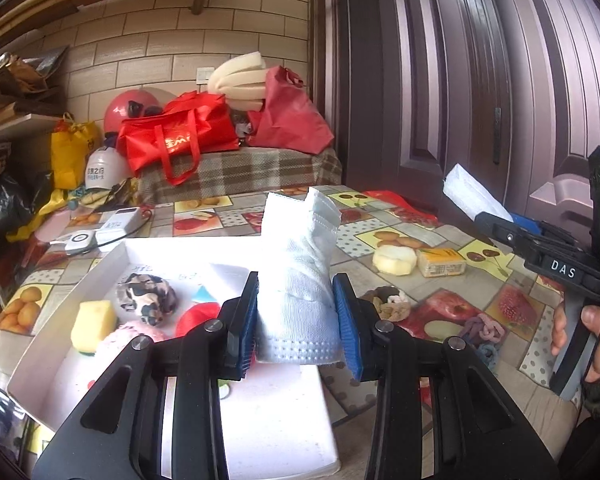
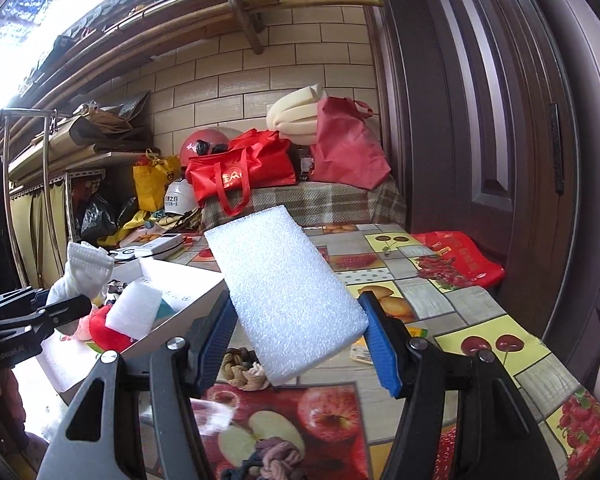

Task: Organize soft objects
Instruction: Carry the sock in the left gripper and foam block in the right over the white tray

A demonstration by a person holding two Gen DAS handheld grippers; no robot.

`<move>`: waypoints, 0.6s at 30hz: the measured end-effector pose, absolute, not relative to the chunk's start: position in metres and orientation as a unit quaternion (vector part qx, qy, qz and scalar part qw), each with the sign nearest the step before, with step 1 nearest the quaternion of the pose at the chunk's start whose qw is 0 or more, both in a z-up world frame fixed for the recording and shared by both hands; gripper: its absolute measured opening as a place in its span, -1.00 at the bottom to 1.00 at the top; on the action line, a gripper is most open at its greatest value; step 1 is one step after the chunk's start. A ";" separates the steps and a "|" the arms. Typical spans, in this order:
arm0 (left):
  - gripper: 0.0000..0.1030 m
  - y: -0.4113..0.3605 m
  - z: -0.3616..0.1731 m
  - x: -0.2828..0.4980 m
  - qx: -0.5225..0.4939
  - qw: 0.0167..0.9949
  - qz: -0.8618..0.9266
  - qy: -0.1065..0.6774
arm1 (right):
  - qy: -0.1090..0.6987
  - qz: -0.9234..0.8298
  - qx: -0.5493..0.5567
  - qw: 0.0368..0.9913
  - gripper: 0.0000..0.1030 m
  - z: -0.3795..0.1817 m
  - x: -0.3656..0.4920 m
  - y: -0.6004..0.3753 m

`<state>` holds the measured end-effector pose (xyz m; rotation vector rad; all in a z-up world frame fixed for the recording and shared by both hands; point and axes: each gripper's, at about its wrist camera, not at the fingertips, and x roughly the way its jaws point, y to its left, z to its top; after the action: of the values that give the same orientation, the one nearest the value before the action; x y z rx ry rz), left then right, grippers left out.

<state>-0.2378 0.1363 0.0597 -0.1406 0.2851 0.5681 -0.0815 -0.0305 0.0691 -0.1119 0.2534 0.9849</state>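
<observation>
Foam slab (image 2: 288, 292) masking table (image 2: 428, 292) behind right claw (image 2: 300, 340)

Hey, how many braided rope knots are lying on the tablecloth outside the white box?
3: a beige-brown braided knot just right of the white box, a purple braided knot further right, and a blue braided knot touching its near side. Others may hide behind the grippers.

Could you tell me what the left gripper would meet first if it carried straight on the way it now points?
The left gripper, shut on the face masks, points over the white box. Beyond it, the fruit-print table looks free up to the plaid-covered bench, though depth is uncertain.
</observation>
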 end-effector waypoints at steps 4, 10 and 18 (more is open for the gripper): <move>-0.33 0.142 0.060 -0.247 -0.076 0.946 0.286 0.133 | 0.126 0.480 -0.056 0.866 0.21 0.068 -0.087 -0.024; -0.33 0.152 0.060 -0.256 -0.085 0.942 0.300 0.126 | 0.134 0.499 -0.062 0.854 0.21 0.066 -0.099 -0.012; -0.33 0.169 0.057 -0.275 -0.094 0.931 0.333 0.120 | 0.137 0.523 -0.084 0.837 0.21 0.063 -0.114 0.008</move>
<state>-0.2746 0.1694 0.0572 -0.1919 0.2462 0.6819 -0.1137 0.0079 0.0626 -0.1785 0.2893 1.1062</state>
